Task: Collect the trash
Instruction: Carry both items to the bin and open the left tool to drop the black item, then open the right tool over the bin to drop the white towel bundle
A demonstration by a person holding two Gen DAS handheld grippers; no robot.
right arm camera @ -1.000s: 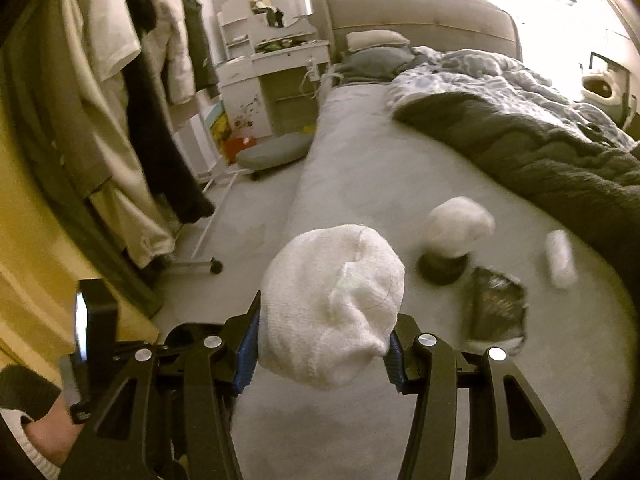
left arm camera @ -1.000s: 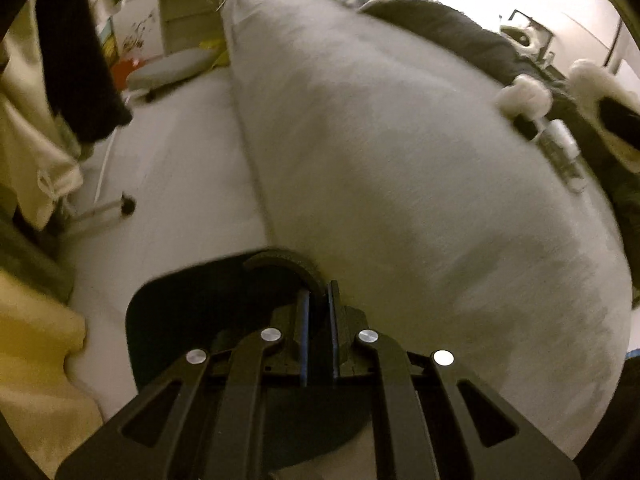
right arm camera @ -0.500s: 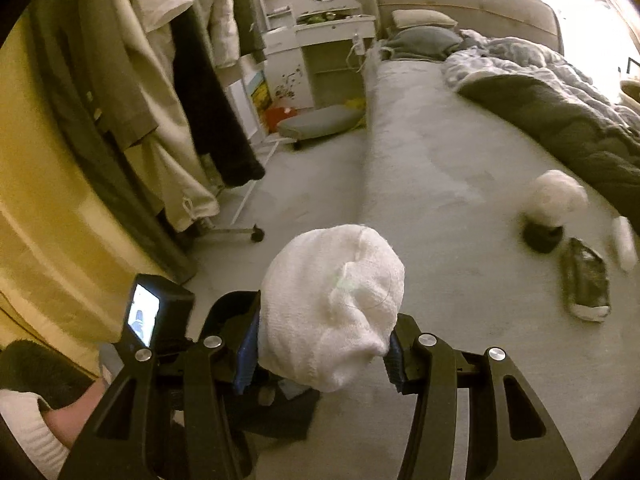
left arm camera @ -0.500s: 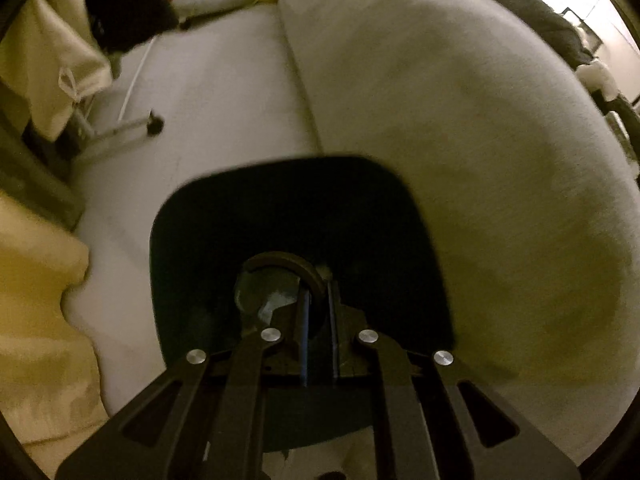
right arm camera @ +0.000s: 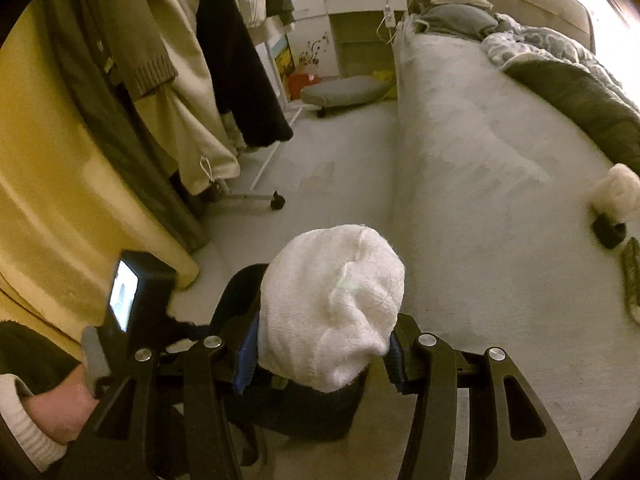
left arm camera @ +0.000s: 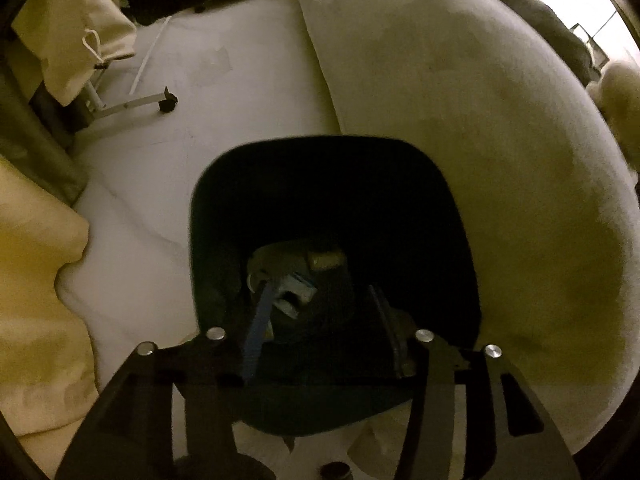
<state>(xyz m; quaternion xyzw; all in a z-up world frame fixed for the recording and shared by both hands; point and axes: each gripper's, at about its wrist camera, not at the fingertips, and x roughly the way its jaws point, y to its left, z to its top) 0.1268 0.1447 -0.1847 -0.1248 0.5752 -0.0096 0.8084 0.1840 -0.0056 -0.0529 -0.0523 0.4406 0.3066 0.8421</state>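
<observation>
The right gripper (right arm camera: 320, 344) pinches a soft, nubbly white wad (right arm camera: 332, 312), maybe tissue or cloth, just above a smooth, dark, rounded-square bin (left arm camera: 332, 200) standing on the pale floor beside the bed (right arm camera: 500, 168). The left gripper (left arm camera: 316, 320), clamped shut a second ago, is opening over the bin's mouth with nothing between its fingers; it points steeply down. Crumpled scraps (left arm camera: 296, 280) lie inside. Further off, more litter (right arm camera: 612, 208) lies on the bed.
</observation>
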